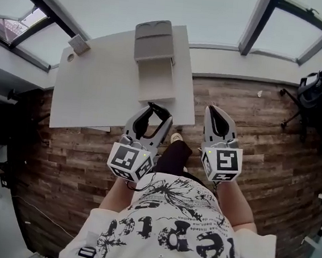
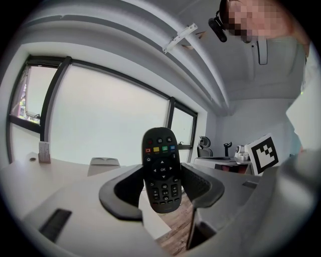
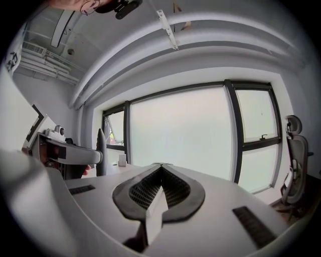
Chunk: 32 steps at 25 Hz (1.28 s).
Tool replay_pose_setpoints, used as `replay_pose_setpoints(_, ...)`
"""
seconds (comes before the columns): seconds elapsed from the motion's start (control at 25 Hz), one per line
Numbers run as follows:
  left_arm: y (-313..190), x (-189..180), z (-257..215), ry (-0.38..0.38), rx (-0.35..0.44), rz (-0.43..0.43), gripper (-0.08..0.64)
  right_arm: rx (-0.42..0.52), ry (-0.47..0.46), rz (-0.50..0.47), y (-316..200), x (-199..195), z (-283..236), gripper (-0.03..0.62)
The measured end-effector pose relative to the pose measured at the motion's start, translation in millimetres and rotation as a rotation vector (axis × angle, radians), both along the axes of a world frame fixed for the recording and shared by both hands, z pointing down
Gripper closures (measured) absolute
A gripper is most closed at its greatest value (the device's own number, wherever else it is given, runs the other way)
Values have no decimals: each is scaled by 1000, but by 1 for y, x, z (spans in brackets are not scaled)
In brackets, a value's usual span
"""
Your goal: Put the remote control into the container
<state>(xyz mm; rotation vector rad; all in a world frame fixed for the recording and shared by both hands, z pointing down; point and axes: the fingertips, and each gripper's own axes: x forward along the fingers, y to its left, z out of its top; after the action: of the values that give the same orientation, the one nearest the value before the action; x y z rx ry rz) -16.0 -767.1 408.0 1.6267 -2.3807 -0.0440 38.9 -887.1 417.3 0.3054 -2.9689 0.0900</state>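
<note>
Remote control [image 2: 161, 170] held in left tool [image 1: 152, 118], container [image 1: 154, 42] ahead on table [image 1: 96, 87].

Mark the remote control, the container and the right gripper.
remote control [image 2: 161, 170], left gripper view, its button face.
container [image 1: 154, 42], head view, its grey top.
right gripper [image 1: 214, 112], head view, its shut jaw tips.

The remote control [image 2: 161, 170] is black and slim with rounded ends. It has 4 coloured buttons above a round OK pad. It stands upright, buttons facing back, clamped at its sides between the fingers of the left gripper [image 2: 163, 195]. The container [image 1: 154, 42], pale grey and rectangular, sits at the far edge of the white desk [image 1: 97, 84].
</note>
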Motion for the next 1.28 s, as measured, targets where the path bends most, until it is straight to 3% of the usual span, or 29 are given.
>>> replay_pose_setpoints(0.24,-35,-58,-7,-18,29,-41,321,20,35,-36,-35,-63,8,592)
replay_pose_setpoints(0.44,-52,-115,-1,14,1,-101,321,27,47,-75,-56,-121,8,592)
replay_pose_setpoints(0.68,-68,-156,16,40,-39,-152,321,18,56,-131,-75,-173,15,592)
replay_pose_setpoints(1.0,-74,-182,62,125,-162,-254,321,-4,138,-271,-79,-216,44,592)
replay_pose_setpoints(1.12,-73,-186,95,208,-204,-282,321,-26,170,-331,-77,-227,54,592)
replay_pose_setpoints(1.28,-63,-189,142,300,-324,-348,321,-63,214,-382,-79,-233,70,592)
